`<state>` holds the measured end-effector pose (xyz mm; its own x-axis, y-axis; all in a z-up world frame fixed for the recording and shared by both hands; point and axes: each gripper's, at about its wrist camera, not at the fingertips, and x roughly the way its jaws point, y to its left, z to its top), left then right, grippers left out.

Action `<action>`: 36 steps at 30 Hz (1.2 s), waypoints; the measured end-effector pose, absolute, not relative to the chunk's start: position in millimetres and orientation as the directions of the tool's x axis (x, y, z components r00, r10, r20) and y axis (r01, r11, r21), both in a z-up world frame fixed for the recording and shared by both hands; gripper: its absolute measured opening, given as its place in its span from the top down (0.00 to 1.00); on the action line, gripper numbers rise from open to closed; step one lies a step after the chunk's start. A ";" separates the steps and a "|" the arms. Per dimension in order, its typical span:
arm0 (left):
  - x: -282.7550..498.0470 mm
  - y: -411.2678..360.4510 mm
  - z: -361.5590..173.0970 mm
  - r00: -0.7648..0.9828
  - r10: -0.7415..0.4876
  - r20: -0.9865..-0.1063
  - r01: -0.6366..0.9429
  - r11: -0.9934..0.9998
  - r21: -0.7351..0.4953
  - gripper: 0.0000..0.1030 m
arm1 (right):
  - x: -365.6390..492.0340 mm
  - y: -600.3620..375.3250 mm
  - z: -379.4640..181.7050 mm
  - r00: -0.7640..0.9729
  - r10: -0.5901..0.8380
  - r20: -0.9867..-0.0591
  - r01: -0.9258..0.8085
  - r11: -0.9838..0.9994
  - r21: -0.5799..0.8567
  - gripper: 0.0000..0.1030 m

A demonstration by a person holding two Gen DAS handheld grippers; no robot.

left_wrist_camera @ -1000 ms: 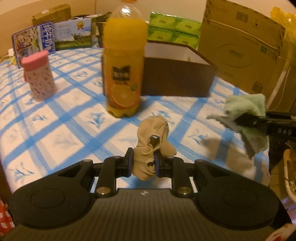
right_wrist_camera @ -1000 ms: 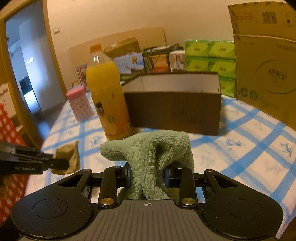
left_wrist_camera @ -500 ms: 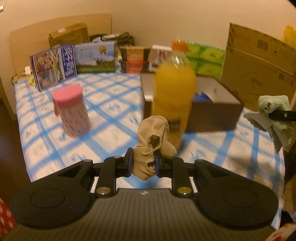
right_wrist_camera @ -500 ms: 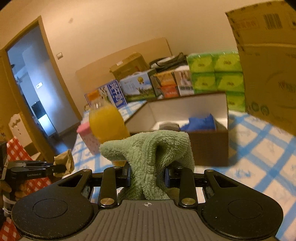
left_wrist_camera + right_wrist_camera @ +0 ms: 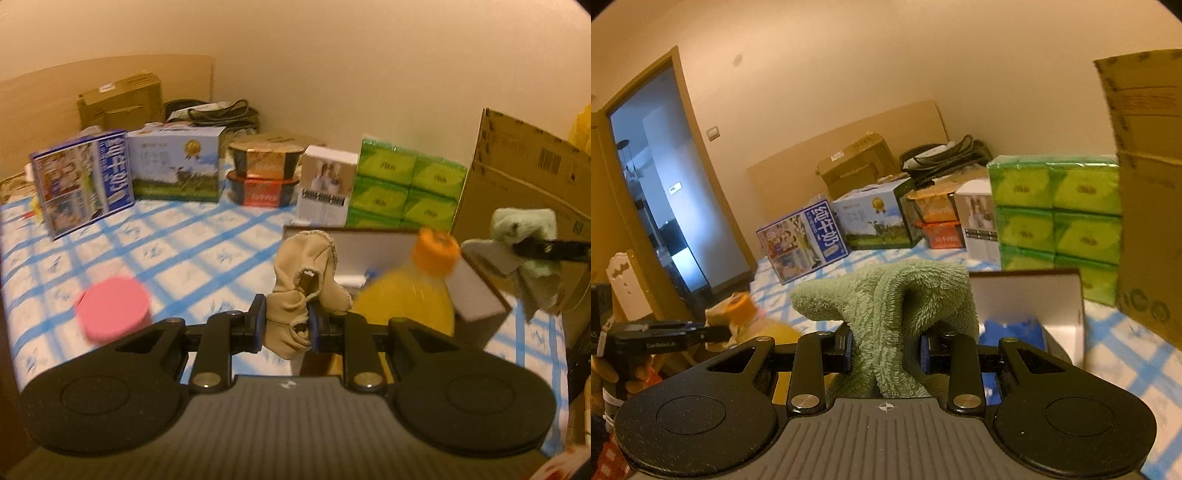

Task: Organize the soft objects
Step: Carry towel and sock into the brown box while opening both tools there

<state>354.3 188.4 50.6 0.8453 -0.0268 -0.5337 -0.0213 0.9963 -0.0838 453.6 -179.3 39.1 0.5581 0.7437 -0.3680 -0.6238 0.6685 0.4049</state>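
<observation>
Change since earlier frame: both grippers raised; the orange juice bottle [image 5: 410,295], then towering ahead of the left gripper [image 5: 284,325], now sits below and right of its tips, and the open brown box [image 5: 480,295] shows its interior

Left gripper: clamped on a beige fabric piece [image 5: 303,280], held ahead of and above the pads

Right gripper [image 5: 886,350]: clamped on a green fluffy towel [image 5: 897,306]; box just beyond and below, blue item [image 5: 1012,332] inside

Handling, judged: carry both cloths clear over the bottle cap, centre over the box opening, lower before releasing; trailing towel corners may catch the rim
</observation>
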 end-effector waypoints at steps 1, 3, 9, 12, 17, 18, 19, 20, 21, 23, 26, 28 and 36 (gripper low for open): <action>366.4 190.1 50.9 0.848 -0.033 -0.530 -0.019 0.996 -0.092 0.80 | 462.5 -172.7 38.5 0.559 0.742 -0.369 -0.626 0.670 0.399 0.69; 390.8 193.5 49.8 0.850 -0.049 -0.524 -0.006 0.995 -0.104 0.80 | 479.2 -161.8 35.9 0.556 0.742 -0.374 -0.631 0.670 0.392 0.69; 461.1 197.1 36.2 0.835 -0.096 -0.541 0.040 0.993 -0.114 0.80 | 527.0 -123.3 20.6 0.544 0.732 -0.410 -0.632 0.679 0.374 0.69; 492.8 195.1 25.4 0.819 -0.129 -0.558 0.071 0.990 -0.125 0.80 | 546.7 -106.5 9.4 0.547 0.709 -0.445 -0.634 0.698 0.334 0.69; 535.5 181.7 -0.3 0.775 -0.155 -0.613 0.122 0.988 -0.096 0.80 | 581.8 -91.9 -12.9 0.552 0.664 -0.504 -0.601 0.736 0.311 0.69; 544.2 177.7 -7.1 0.758 -0.158 -0.633 0.134 0.987 -0.086 0.80 | 589.4 -90.0 -18.4 0.553 0.653 -0.518 -0.590 0.746 0.310 0.69; 549.2 174.3 -12.6 0.746 -0.162 -0.645 0.146 0.986 -0.078 0.80 | 596.7 -88.5 -22.9 0.552 0.643 -0.531 -0.580 0.754 0.310 0.69; 554.9 170.3 -18.6 0.736 -0.165 -0.657 0.159 0.985 -0.070 0.80 | 603.0 -87.3 -28.0 0.548 0.634 -0.545 -0.570 0.760 0.311 0.69; 560.0 166.4 -24.4 0.722 -0.166 -0.672 0.169 0.984 -0.061 0.80 | 608.6 -86.4 -32.1 0.546 0.627 -0.556 -0.561 0.766 0.314 0.69; 568.7 159.8 -34.2 0.701 -0.166 -0.694 0.191 0.981 -0.042 0.80 | 617.3 -85.8 -39.9 0.543 0.614 -0.572 -0.545 0.777 0.317 0.69; 581.3 149.2 -45.2 0.681 -0.143 -0.718 0.204 0.979 -0.002 0.78 | 627.0 -86.2 -48.4 0.539 0.605 -0.586 -0.527 0.785 0.326 0.69; 588.5 145.4 -48.4 0.678 -0.128 -0.724 0.191 0.982 0.006 0.73 | 630.8 -85.6 -51.4 0.536 0.600 -0.594 -0.515 0.790 0.332 0.69; 596.1 133.9 -44.0 0.695 -0.089 -0.713 0.208 0.975 0.081 0.55 | 639.7 -83.7 -58.9 0.505 0.600 -0.621 -0.488 0.792 0.368 0.68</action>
